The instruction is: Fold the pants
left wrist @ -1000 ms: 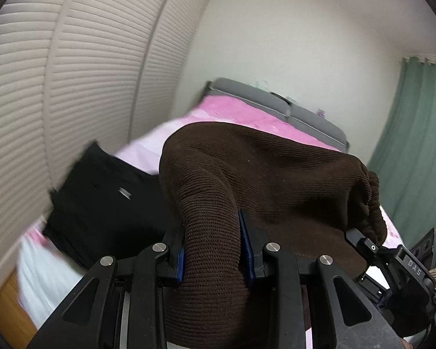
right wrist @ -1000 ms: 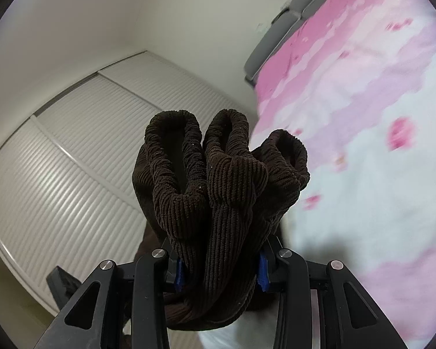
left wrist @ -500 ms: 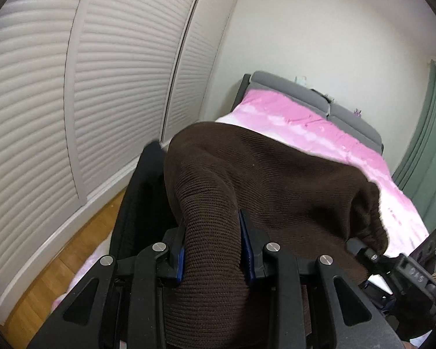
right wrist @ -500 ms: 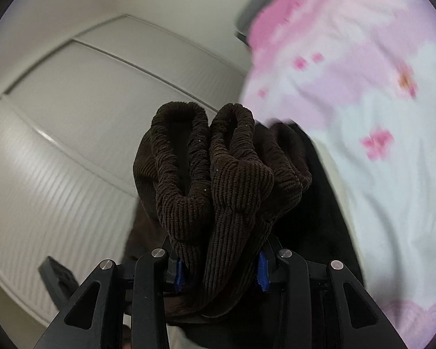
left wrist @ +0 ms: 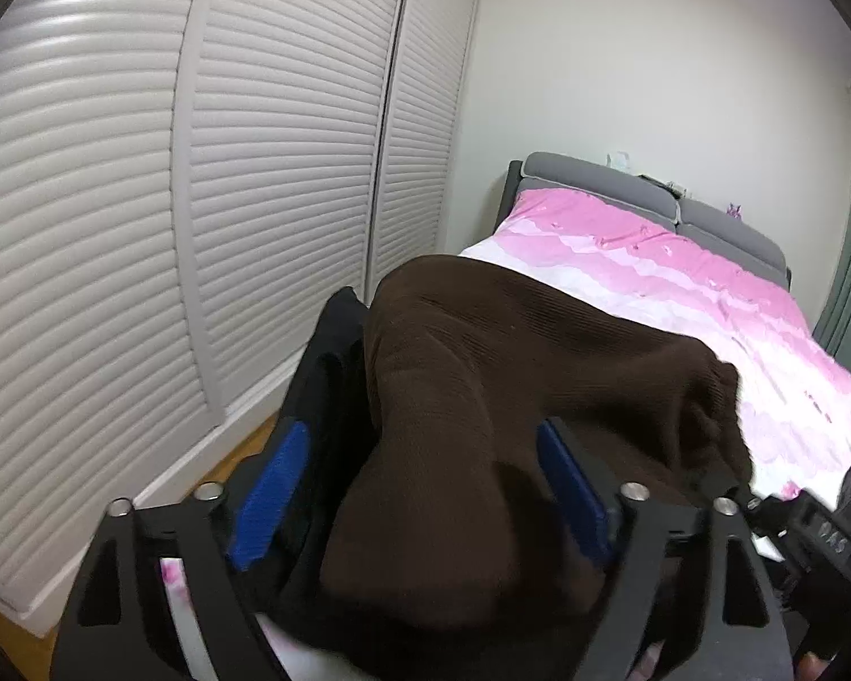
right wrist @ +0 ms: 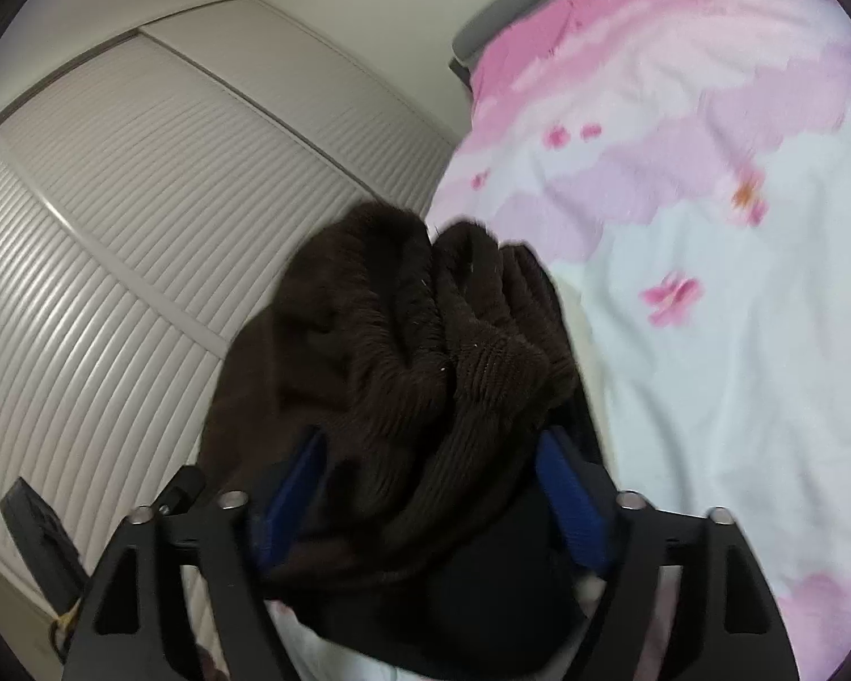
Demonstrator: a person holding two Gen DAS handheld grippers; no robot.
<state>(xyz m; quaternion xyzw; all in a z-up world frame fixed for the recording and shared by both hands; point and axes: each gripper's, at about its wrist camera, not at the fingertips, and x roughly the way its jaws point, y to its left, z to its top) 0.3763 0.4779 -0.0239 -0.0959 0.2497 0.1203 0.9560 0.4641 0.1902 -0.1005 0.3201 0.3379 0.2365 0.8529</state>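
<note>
Both jaws had just been opening: the left hand-held gripper [left wrist: 425, 488] and right hand-held gripper [right wrist: 431, 488] stood wide, gripping nothing (brown ribbed corduroy pants [left wrist: 516, 374] between them) at the pink bed's [left wrist: 709, 306] edge.

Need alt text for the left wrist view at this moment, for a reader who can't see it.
The left gripper, its jaws just opened, stands with its blue pads spread on either side of bunched brown corduroy pants, which lie over a black garment at the edge of a bed with a pink and white cover. Louvred closet doors fill the left; the right gripper shows at lower right.
</note>
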